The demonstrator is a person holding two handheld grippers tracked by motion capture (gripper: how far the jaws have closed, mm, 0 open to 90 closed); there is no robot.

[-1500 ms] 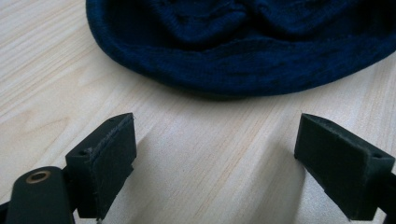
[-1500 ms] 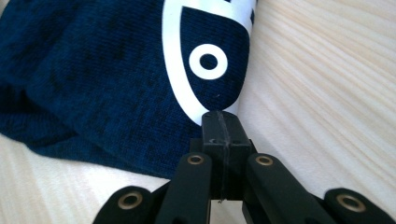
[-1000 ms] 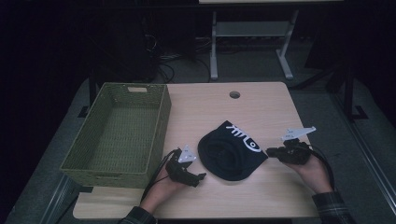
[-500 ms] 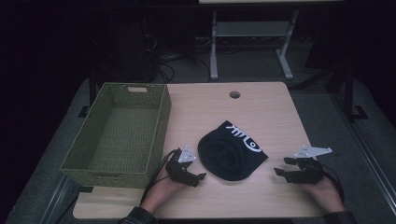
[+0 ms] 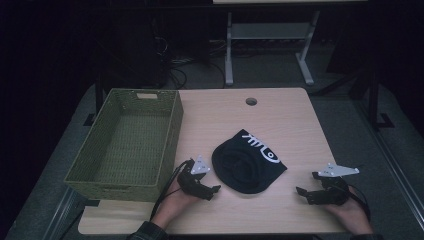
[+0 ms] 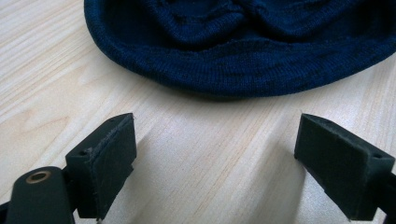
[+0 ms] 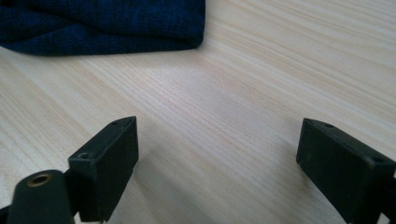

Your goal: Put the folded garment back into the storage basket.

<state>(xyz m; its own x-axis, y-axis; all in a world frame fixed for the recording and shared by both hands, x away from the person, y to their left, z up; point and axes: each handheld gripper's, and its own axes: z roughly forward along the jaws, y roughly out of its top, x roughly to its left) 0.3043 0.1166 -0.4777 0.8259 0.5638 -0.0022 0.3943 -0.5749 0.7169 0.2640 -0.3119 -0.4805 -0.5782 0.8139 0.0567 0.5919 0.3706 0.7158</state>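
Basket: we see one green woven basket (image 5: 125,145) at the desk's left edge, its left side overhanging the edge, nothing inside.
Left claw: our left claw (image 5: 212,190) rests on the desk just right of the basket, jaws wide, nothing between them; the hat's rim lies just ahead of it.
Hat: we count one dark knit hat (image 5: 247,162) with white marking, mid-desk, between the two claws, apart from both.
Right claw: our right claw (image 5: 305,192) sits near the front right, jaws wide, bare wood between them.
Desk: one pale wooden desk (image 5: 280,120); its far half is open, with one round hole (image 5: 251,101) near the back edge.
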